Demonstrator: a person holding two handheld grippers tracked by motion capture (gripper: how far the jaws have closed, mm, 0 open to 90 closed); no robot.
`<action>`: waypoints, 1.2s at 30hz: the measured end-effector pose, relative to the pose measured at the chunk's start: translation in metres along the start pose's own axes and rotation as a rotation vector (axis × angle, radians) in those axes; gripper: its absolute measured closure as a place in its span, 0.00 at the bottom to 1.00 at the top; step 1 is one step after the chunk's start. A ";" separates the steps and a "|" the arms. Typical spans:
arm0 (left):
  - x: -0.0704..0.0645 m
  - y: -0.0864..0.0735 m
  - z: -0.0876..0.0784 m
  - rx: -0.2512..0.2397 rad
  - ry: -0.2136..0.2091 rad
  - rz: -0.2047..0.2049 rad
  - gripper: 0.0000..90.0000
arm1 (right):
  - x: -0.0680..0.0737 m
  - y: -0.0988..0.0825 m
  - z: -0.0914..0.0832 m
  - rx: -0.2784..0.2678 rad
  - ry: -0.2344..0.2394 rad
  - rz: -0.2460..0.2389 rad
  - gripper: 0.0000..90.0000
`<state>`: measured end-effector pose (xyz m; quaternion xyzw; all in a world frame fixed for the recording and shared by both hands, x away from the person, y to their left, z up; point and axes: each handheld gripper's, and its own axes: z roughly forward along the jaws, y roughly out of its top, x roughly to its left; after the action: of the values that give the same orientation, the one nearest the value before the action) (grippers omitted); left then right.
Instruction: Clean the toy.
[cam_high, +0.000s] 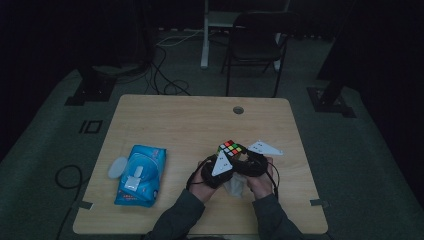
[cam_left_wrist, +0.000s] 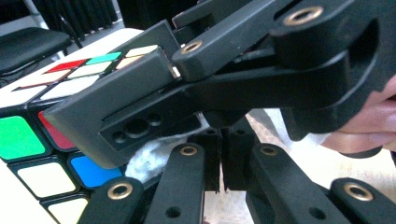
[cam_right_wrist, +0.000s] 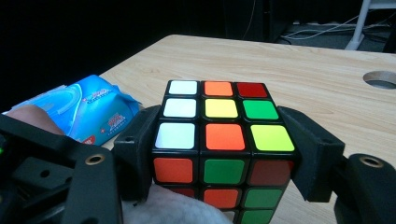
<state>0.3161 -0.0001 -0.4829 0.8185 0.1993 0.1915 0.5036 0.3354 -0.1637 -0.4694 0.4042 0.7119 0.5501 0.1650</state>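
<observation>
Your right hand-held gripper (cam_right_wrist: 224, 149) is clamped on the puzzle cube (cam_right_wrist: 219, 140), one jaw flat against each side, holding it up off the table (cam_high: 170, 120). Your left hand-held gripper (cam_left_wrist: 223, 163) has its jaws pinched nearly together on a white wipe (cam_left_wrist: 154, 154), which sits just under and beside the cube, right in front of those jaws. In the high view both tools meet over the near right part of the table, with the cube (cam_high: 231, 148) at their tips.

Here is what could go wrong, as I judge it. The cube's faces are smooth plastic, and you grip it on two sides only; if you push the wipe hard against it, it may pivot between the jaws or slip out and drop onto the table. The two grippers are crowded together, so a quick wrist turn could knock one tool against the other. The wipe is thin and soft, and a narrow pinch may let it slide free.

Count: one cube, one wipe in the grip, one blue pack of wipes (cam_high: 140, 175) well off to the left of your left gripper, and two grippers.
</observation>
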 end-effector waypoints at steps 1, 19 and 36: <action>0.000 0.000 0.000 -0.002 0.003 -0.001 0.98 | 0.000 0.000 0.000 -0.003 0.000 0.002 0.38; -0.002 -0.001 0.006 0.008 0.016 0.003 0.98 | -0.001 0.000 -0.001 -0.013 0.006 0.030 0.38; -0.001 -0.002 0.007 0.010 0.017 -0.006 0.98 | -0.004 0.001 -0.004 -0.033 0.018 0.071 0.38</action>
<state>0.3184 -0.0052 -0.4877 0.8190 0.2068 0.1959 0.4981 0.3362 -0.1693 -0.4679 0.4215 0.6893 0.5710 0.1456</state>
